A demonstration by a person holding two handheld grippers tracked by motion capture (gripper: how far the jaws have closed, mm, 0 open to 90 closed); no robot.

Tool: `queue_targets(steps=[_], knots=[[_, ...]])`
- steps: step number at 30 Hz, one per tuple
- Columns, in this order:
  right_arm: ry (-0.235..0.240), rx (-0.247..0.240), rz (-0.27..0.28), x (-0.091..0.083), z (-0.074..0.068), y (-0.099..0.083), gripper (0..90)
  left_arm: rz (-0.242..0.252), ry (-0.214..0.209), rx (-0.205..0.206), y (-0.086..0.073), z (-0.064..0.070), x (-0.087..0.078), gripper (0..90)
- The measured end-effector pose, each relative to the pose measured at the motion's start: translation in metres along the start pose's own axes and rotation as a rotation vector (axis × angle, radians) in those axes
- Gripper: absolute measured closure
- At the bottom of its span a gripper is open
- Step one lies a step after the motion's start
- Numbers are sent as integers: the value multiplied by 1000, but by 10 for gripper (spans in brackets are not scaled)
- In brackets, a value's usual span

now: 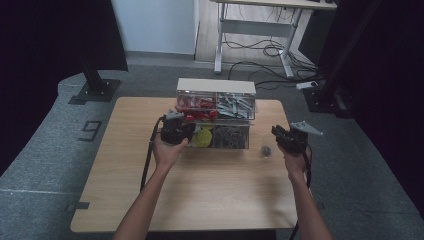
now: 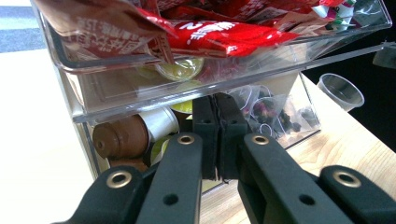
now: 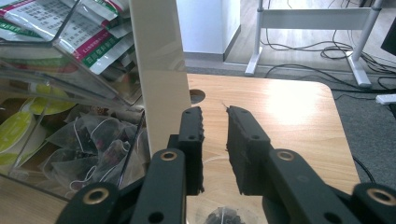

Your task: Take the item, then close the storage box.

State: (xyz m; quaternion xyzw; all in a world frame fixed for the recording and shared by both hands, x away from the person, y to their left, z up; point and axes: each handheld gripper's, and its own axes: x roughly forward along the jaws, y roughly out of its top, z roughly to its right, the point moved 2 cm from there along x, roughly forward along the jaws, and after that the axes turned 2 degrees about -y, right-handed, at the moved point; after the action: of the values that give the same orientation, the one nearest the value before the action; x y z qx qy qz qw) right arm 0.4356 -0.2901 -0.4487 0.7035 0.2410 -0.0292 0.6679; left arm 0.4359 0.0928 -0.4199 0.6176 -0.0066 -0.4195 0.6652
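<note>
A clear two-tier organizer (image 1: 216, 86) stands at the far middle of the table. Its upper left drawer of red packets (image 2: 224, 35) is pulled out over my left gripper (image 2: 217, 100). That gripper's jaws are pressed together at the front of the lower left bin of coffee capsules (image 2: 123, 135); I see nothing between them. In the high view the left gripper (image 1: 189, 132) touches that bin. My right gripper (image 3: 215, 114) is open and empty beside the organizer's cream side wall (image 3: 159, 70). Below the right gripper (image 1: 276, 132) stands a small clear cup (image 1: 266, 150) with a dark tea bag (image 3: 224, 217) in it.
The lower right bin holds pyramid tea bags (image 3: 93, 144), and green-and-white sachets (image 3: 70, 32) fill the drawer above it. Bare wooden tabletop (image 1: 200, 190) lies in front of the organizer. A desk frame (image 1: 260, 30) and floor cables stand beyond the table.
</note>
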Motion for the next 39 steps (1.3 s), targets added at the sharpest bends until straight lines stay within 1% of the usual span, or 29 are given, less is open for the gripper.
queue_targets(steps=[7,20,31,34,39], knots=[[13,2,6,-4,-2,-7,694,0,-1,1,-1,0,0,884],[45,4,11,-11,-8,-18,636,2,-2,-2,-2,0,1,884],[64,6,16,-18,-11,-24,628,2,1,-3,-5,-1,1,884],[75,16,16,-20,-12,-27,627,2,0,-5,-6,-1,1,884],[92,16,13,-23,-14,-35,624,-2,-5,-10,-11,-2,2,888]])
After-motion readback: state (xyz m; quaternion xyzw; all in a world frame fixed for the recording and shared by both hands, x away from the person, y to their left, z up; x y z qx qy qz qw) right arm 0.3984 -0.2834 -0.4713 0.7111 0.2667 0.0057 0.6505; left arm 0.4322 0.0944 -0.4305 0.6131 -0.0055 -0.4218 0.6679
